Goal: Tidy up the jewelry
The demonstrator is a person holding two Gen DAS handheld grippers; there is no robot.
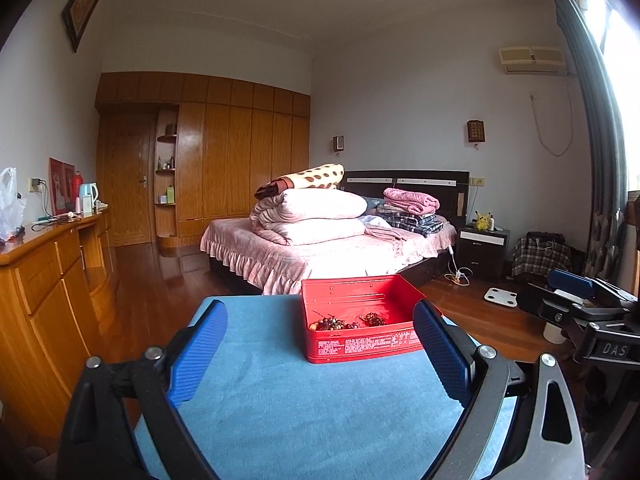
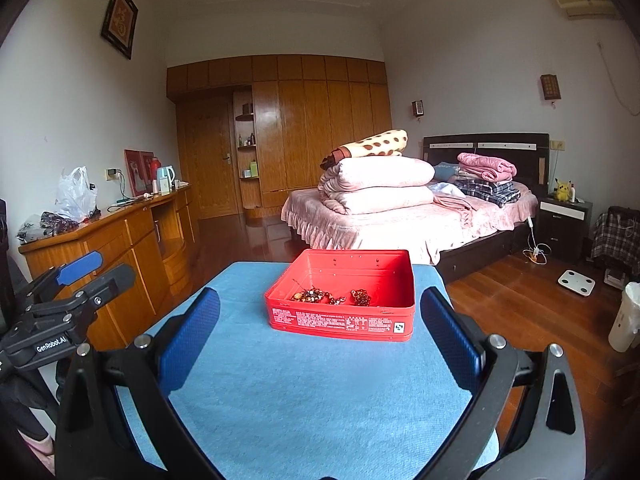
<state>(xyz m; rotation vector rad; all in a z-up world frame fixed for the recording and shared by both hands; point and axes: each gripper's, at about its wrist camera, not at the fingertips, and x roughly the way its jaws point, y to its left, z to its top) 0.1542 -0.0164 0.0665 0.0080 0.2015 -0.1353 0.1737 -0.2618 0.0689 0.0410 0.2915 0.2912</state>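
A red tin box (image 1: 362, 347) stands open on the blue cloth-covered table (image 1: 280, 400), toward its far side; it also shows in the right wrist view (image 2: 340, 322). Inside lie beaded bracelets (image 1: 331, 324) and a smaller beaded piece (image 1: 373, 319), also in the right wrist view as bracelets (image 2: 310, 295) and a smaller piece (image 2: 361, 297). My left gripper (image 1: 320, 320) is open and empty, held back from the box. My right gripper (image 2: 320, 308) is open and empty, also short of the box. Each gripper shows at the other view's edge.
A wooden sideboard (image 2: 120, 240) with a bag and kettle runs along the left wall. A bed (image 2: 400, 216) with folded quilts stands beyond the table. A white bin (image 2: 626, 320) and a scale (image 2: 576, 278) are on the floor at right.
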